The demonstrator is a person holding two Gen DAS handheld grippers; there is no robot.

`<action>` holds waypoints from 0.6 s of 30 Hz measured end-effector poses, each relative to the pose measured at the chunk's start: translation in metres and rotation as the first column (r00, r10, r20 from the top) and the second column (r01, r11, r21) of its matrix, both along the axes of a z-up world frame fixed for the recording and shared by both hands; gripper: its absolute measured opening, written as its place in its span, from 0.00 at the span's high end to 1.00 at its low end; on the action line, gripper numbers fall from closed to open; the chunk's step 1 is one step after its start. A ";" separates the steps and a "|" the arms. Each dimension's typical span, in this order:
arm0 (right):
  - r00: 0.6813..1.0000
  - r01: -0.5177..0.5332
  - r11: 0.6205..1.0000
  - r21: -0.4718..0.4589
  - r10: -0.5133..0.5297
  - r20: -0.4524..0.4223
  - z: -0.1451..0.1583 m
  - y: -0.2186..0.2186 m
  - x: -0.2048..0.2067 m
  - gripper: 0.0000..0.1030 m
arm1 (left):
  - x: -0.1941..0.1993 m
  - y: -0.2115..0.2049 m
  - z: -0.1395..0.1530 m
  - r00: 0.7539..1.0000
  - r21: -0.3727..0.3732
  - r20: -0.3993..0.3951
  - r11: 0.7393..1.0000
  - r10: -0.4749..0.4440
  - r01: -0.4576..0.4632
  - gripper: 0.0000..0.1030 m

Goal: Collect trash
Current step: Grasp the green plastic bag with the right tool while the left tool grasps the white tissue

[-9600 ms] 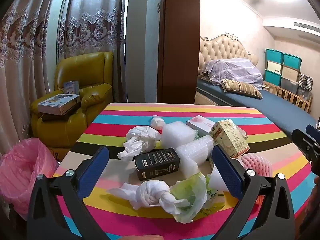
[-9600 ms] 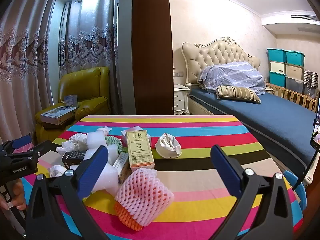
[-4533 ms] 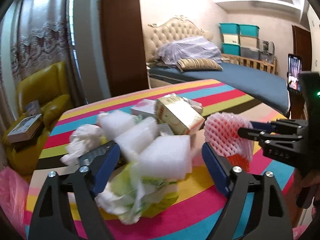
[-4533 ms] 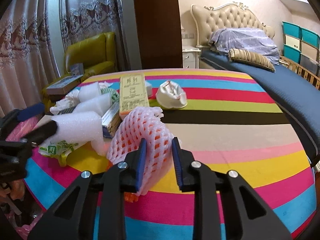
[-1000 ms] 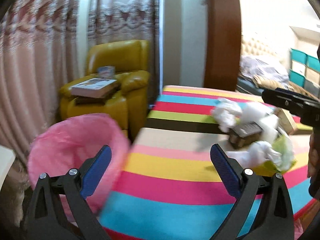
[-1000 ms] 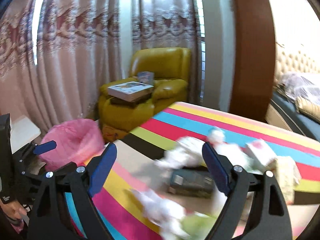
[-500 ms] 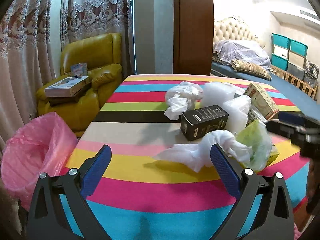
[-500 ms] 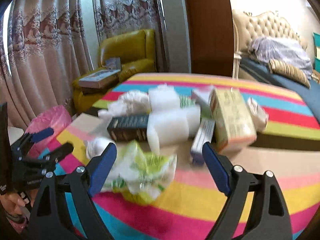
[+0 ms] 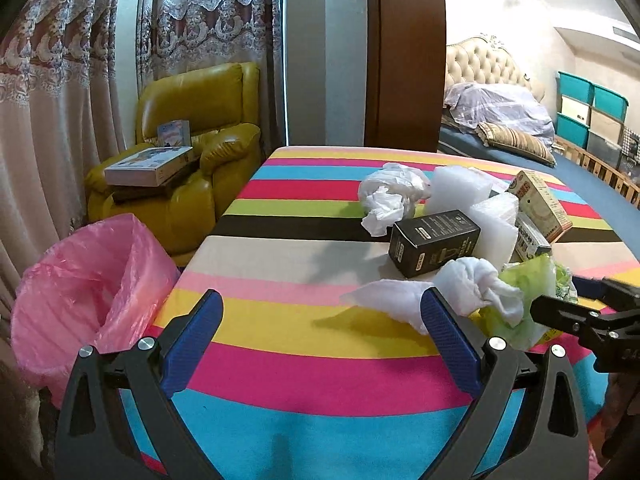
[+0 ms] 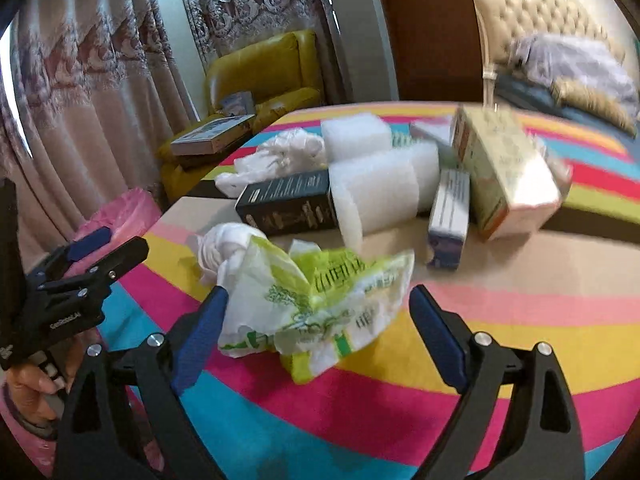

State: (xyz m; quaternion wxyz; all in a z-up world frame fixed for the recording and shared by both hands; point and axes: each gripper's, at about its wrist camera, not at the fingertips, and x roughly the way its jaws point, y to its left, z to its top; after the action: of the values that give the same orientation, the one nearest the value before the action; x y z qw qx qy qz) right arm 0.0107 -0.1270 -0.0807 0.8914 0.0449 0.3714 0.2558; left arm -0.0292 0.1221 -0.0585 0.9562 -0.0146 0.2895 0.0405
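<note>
Green-printed bag [image 10: 320, 304] between right gripper [image 10: 316, 332] fingers, untouched

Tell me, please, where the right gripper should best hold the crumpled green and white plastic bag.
Probably the raised crumpled middle of the green and white plastic bag, approached straight ahead from the near table edge. The open right gripper already straddles it, and the loose film should bunch between the closing pads. Avoid the knotted white plastic bag touching its left end.
</note>
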 end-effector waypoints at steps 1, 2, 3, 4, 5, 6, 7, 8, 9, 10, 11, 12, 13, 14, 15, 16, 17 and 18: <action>1.000 -0.001 1.000 0.004 0.001 -0.005 0.000 -0.001 0.000 0.15 | 0.000 -0.001 0.000 1.000 -0.002 -0.001 1.000 -0.003 0.003 0.09; 1.000 -0.009 1.000 0.009 0.009 -0.006 0.000 -0.001 0.000 0.17 | 0.001 -0.003 0.000 1.000 -0.005 -0.003 1.000 -0.011 0.011 0.09; 1.000 -0.016 1.000 0.016 0.016 0.000 0.001 -0.001 -0.002 0.25 | 0.001 -0.004 -0.001 1.000 -0.006 -0.004 1.000 -0.017 0.016 0.09; 1.000 -0.015 1.000 0.019 0.015 0.005 0.001 -0.003 -0.002 0.28 | 0.002 -0.007 -0.001 1.000 -0.007 -0.006 1.000 -0.023 0.023 0.09; 1.000 -0.031 0.999 0.034 0.031 0.002 0.001 -0.005 -0.003 0.49 | 0.002 -0.010 -0.001 0.999 -0.008 -0.008 0.999 -0.034 0.034 0.09; 0.999 -0.035 0.998 0.044 0.035 -0.006 0.001 -0.007 -0.002 0.68 | 0.003 -0.012 -0.001 0.999 -0.008 -0.009 0.999 -0.042 0.042 0.09; 1.000 -0.028 0.998 0.049 0.029 -0.006 0.002 -0.010 -0.003 0.69 | 0.003 -0.014 -0.001 0.999 -0.010 -0.011 0.999 -0.051 0.051 0.09; 1.000 -0.028 0.999 0.045 0.028 0.003 0.004 -0.011 -0.003 0.74 | 0.004 -0.017 -0.002 0.998 -0.011 -0.011 0.998 -0.058 0.057 0.09; 0.999 -0.027 0.999 0.034 0.026 0.018 0.005 -0.012 -0.005 0.77 | 0.006 -0.020 -0.002 0.998 -0.012 -0.013 0.998 -0.064 0.064 0.09; 0.999 -0.023 1.000 0.020 0.022 0.040 0.008 -0.013 -0.008 0.79 | 0.007 -0.023 -0.002 0.997 -0.017 -0.017 0.997 -0.073 0.073 0.09; 0.998 -0.016 1.000 0.010 0.015 0.063 0.010 -0.017 -0.011 0.81 | 0.009 -0.025 -0.002 0.997 -0.022 -0.020 0.997 -0.079 0.079 0.09; 0.997 -0.006 1.000 0.003 0.005 0.082 0.013 -0.020 -0.013 0.82 | 0.010 -0.028 -0.003 0.996 -0.032 -0.024 0.995 -0.091 0.090 0.09; 0.996 0.002 1.000 0.002 -0.002 0.092 0.015 -0.023 -0.015 0.82 | 0.011 -0.030 -0.003 0.995 -0.038 -0.026 0.994 -0.099 0.097 0.09; 0.994 0.012 1.000 0.004 -0.013 0.104 0.017 -0.027 -0.016 0.82 | 0.013 -0.033 -0.003 0.993 -0.046 -0.028 0.993 -0.110 0.109 0.09; 0.993 0.023 1.000 0.009 -0.024 0.113 0.020 -0.032 -0.016 0.82 | 0.015 -0.037 -0.002 0.992 -0.052 -0.029 0.991 -0.122 0.120 0.09; 0.992 0.031 0.999 0.012 -0.032 0.120 0.022 -0.036 -0.016 0.82 | 0.016 -0.041 -0.001 0.990 -0.057 -0.027 0.989 -0.139 0.137 0.09; 0.990 0.044 0.999 0.016 -0.046 0.131 0.025 -0.042 -0.017 0.82 | 0.017 -0.045 -0.001 0.989 -0.058 -0.025 0.987 -0.149 0.147 0.09; 0.989 0.055 0.998 0.019 -0.057 0.140 0.027 -0.047 -0.018 0.83 | 0.018 -0.050 -0.001 0.986 -0.057 -0.023 0.985 -0.163 0.161 0.09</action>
State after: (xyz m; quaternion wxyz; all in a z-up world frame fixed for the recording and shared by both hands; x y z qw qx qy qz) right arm -0.0069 -0.1738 -0.0534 0.9218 0.0439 0.3044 0.2361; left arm -0.0117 0.0716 -0.0592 0.9515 -0.0168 0.3038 -0.0452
